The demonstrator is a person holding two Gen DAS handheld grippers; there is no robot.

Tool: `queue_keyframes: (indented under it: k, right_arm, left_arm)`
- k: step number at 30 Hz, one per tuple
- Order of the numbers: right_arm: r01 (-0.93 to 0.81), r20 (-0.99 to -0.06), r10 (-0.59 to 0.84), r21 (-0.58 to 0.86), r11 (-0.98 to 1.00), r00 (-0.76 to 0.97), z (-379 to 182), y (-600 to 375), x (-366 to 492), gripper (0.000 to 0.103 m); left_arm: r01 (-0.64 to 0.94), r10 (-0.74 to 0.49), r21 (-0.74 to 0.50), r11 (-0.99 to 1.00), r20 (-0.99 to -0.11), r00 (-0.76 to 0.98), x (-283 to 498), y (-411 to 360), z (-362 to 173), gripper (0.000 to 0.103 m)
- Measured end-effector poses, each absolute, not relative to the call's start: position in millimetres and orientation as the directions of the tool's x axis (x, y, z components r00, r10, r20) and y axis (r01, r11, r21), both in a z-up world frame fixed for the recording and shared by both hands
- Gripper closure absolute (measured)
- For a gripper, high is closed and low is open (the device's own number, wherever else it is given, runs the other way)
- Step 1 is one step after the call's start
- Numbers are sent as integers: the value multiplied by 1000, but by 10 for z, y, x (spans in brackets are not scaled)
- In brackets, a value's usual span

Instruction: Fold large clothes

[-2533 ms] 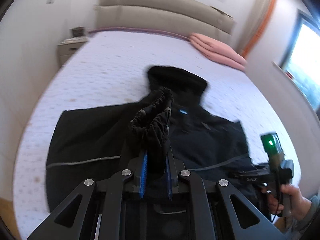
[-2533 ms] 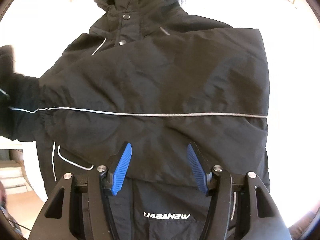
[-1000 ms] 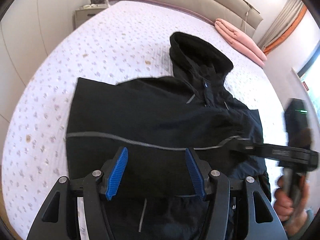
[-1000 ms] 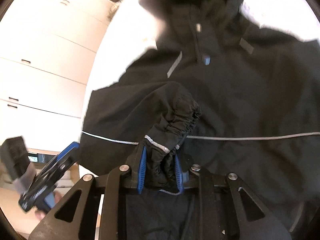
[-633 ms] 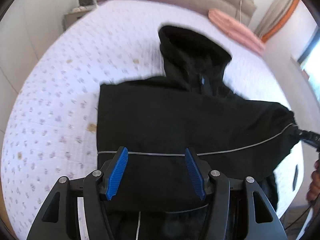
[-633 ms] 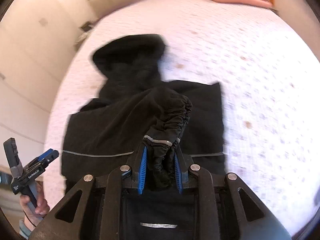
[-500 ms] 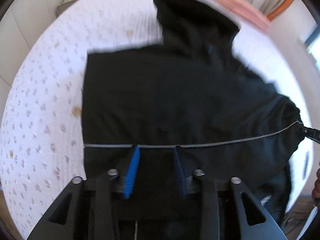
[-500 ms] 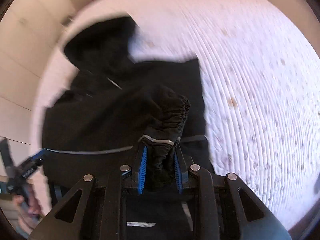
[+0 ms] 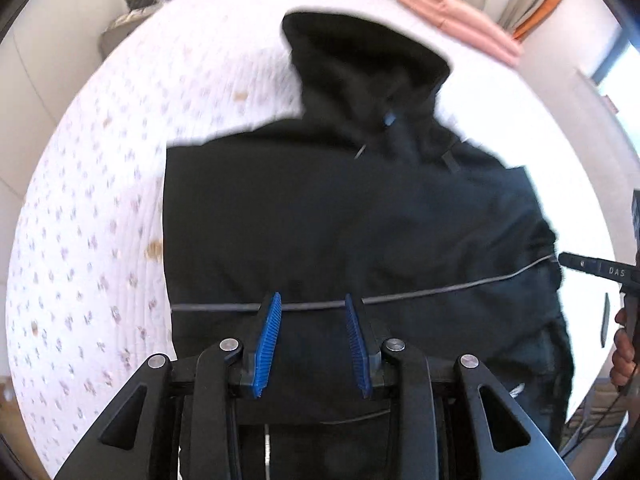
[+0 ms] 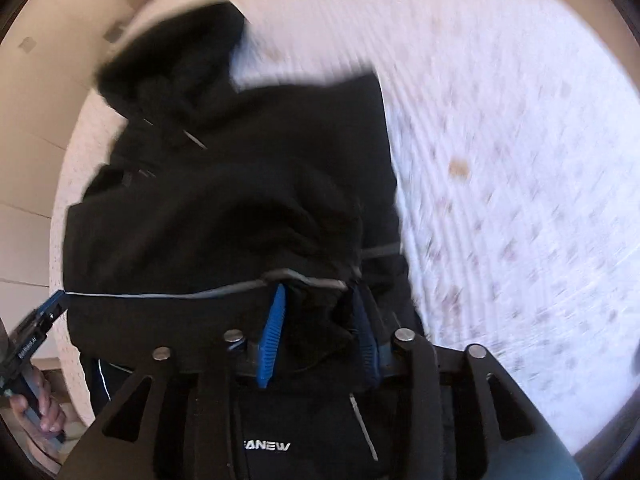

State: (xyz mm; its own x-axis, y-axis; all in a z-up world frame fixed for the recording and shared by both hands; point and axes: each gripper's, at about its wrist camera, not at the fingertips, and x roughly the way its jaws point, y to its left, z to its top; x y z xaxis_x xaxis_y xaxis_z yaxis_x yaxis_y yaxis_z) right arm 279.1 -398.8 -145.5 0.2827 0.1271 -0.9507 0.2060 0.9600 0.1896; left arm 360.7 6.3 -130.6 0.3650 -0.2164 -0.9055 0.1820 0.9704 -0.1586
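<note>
Lying smooth on the quilted bed (image 9: 92, 216), the black jacket (image 9: 340, 216) has its gathered cuff (image 10: 316, 312) between just-parted right fingers (image 10: 274, 328); left fingers (image 9: 268, 344) empty.

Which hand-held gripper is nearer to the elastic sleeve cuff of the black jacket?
Right. The right hand-held gripper has the sleeve cuff between its fingers, which have just been opening. The left hand-held gripper hovers over the jacket body, apart from it.

black jacket (image 9: 340, 208) showing a grey stripe; white bedspread (image 9: 92, 208) carrying small purple flecks; pink blanket (image 9: 460, 20) lying upper right; blue pads (image 9: 269, 340).
</note>
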Motion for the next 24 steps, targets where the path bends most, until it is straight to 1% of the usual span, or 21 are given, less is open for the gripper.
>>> queue_keyframes:
  k: [1,2,3,5,6,9,10,11,12,14,18,21,22,23,24]
  right_arm:
    - [183,-940,109,175,967,323,-1273,-3881,2783,52]
    - [159,-928,107,174,972,358,-1139,-3784,2818,52]
    - [137,-919,123,186,973,374,-1079,-3688,2878,52]
    - [98,-911,155,207,973,381,-1078,-3499,3014,52]
    - [81,-915,153,197,977,374,-1144,-3368,3119,52]
    - [62,-933,149,178,982,327,-1496,-3085,3390,53]
    - [74,-947,123,151,986,295,-1689,-3050,3476,53]
    - [96,-964,84,111,989,253,-1901,-3030,3540,56]
    - [110,-971,74,101,989,227,-2012,-3043,3567,57]
    - [145,-969,84,120,982,234,-2120,-3060,3564,59]
    - [157,-972,78,115,981,222,-2027,-3066,3558,59]
    - [168,-963,124,167,971,239,-1785,-3086,3425,58]
    - [167,-958,126,173,971,258,-1664,-3092,3317,56]
    - [169,-957,113,162,972,267,-1585,-3098,3218,56]
    - [177,-960,90,141,974,266,-1543,-3111,3113,56]
  left_arm:
    - [188,-222,-161,969,-902,370,3598,65,-1262,68]
    - [194,-232,-169,966,-899,372,3621,32,-1243,68]
    - [202,-249,-184,962,-896,369,3667,-6,-1247,68]
    - [203,-243,-178,963,-900,362,3762,-79,-1327,68]
    - [199,-236,-173,965,-904,358,3819,-124,-1389,68]
    - [154,-250,-211,965,-917,312,4013,-130,-1702,68]
    - [143,-288,-256,956,-912,291,4064,-88,-1819,68]
    - [129,-318,-292,948,-903,288,4094,-24,-1905,68]
    - [120,-353,-332,936,-892,284,4112,26,-1961,68]
    - [113,-383,-366,924,-882,275,4109,93,-2012,70]
    - [164,-371,-338,927,-890,265,4052,93,-1905,72]
    - [239,-417,-360,902,-867,271,3888,177,-1608,72]
    - [249,-430,-368,896,-859,277,3834,205,-1523,69]
    - [253,-436,-373,893,-855,282,3769,258,-1451,63]
    - [254,-428,-363,896,-858,284,3687,337,-1393,60]
